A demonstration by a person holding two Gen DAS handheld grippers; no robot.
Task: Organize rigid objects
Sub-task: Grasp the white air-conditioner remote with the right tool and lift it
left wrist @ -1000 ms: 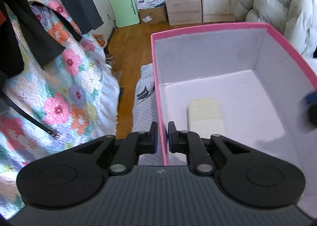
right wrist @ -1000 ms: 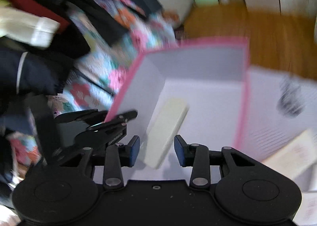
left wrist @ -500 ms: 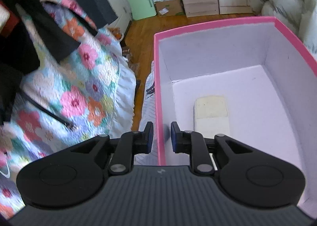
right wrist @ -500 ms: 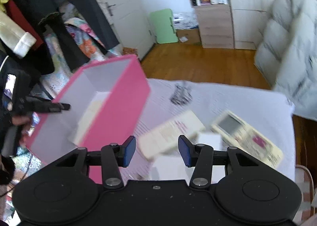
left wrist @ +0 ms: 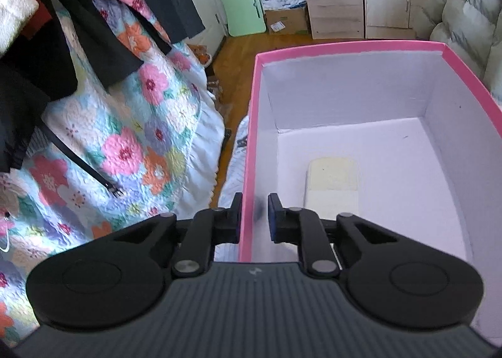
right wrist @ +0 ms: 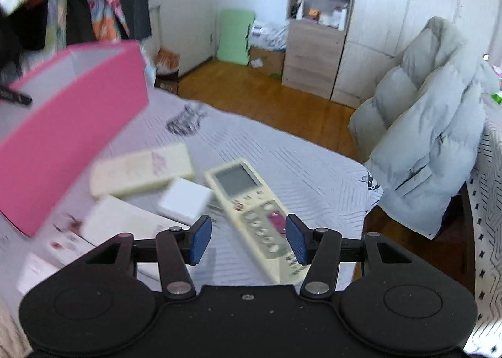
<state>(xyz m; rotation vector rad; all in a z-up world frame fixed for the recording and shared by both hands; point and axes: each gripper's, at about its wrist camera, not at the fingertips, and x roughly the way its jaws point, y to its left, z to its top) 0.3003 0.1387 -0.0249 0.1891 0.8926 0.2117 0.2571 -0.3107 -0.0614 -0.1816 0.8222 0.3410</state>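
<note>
My left gripper [left wrist: 254, 216] straddles the left wall of the pink box [left wrist: 251, 144], one finger outside and one inside, jaws closing on that wall. A cream remote [left wrist: 332, 179] lies on the box's white floor. In the right wrist view the pink box [right wrist: 69, 125] stands tilted at the left. My right gripper [right wrist: 248, 238] hovers over the bed with its jaws opening and holds nothing. Below and between its fingers lies a cream remote with a grey screen [right wrist: 251, 210]. Another cream remote [right wrist: 141, 169] and a small white box [right wrist: 185, 201] lie just left of it.
White flat boxes [right wrist: 119, 223] lie at the near left on the striped bedspread [right wrist: 298, 166]. A grey padded jacket [right wrist: 433, 125] hangs at the right. A floral quilt [left wrist: 125, 138] and dark hanging clothes [left wrist: 78, 28] crowd the box's left. Beyond are the wooden floor [right wrist: 266, 94] and drawers [right wrist: 313, 53].
My right gripper swung right, away from the pink box and the cream remote inside it, to above the things on the bed, and its jaws widened. The left gripper stayed on the box's wall.
</note>
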